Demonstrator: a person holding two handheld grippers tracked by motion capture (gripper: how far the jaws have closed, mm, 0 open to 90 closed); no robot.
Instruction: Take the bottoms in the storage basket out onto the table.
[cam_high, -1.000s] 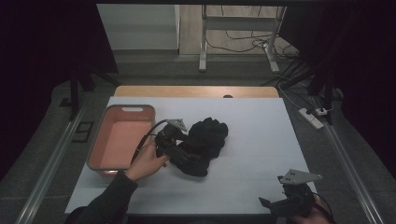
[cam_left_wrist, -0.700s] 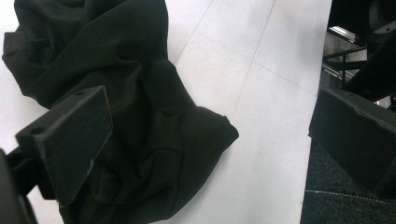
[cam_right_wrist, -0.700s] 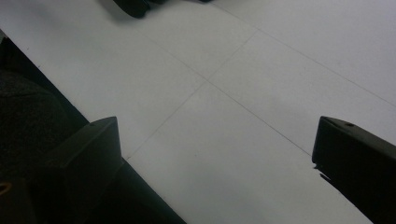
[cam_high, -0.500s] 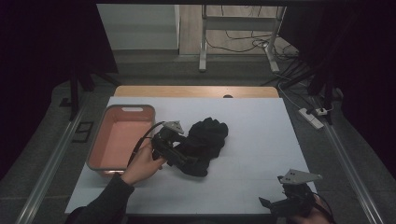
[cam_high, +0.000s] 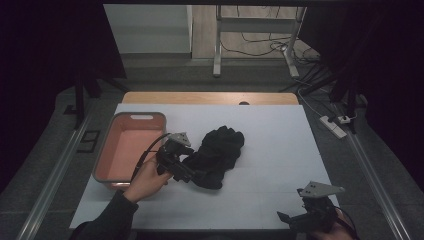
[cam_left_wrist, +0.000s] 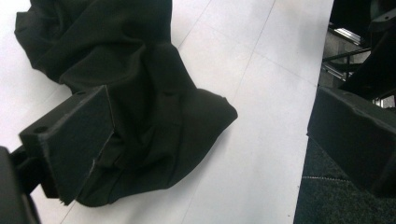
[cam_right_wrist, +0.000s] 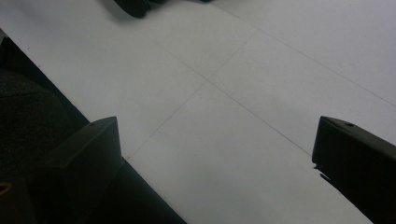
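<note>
A: So, biggest first: the white bench spans the middle of the high view, with the pink tub on it at centre left.

B: And the black cloth?

A: Crumpled at the centre of the frame, just right of the tub, lying on the bench and outside the tub.

B: Which step would you say this is?

A: The approach to a grasp, I'd judge. The left gripper sits at the cloth's lower-left edge. In the left gripper view its fingers are spread wide, one over the fabric, the other far off at the right, nothing pinched.

B: The other hand?

A: The right gripper waits at the lower right corner, well apart from the cloth; its fingers are released too, bare bench between them.

B: Next move?

A: Probably press the left fingers down over a fold and close, gathering enough fabric that it doesn't slip when lifted toward the tub.
</note>
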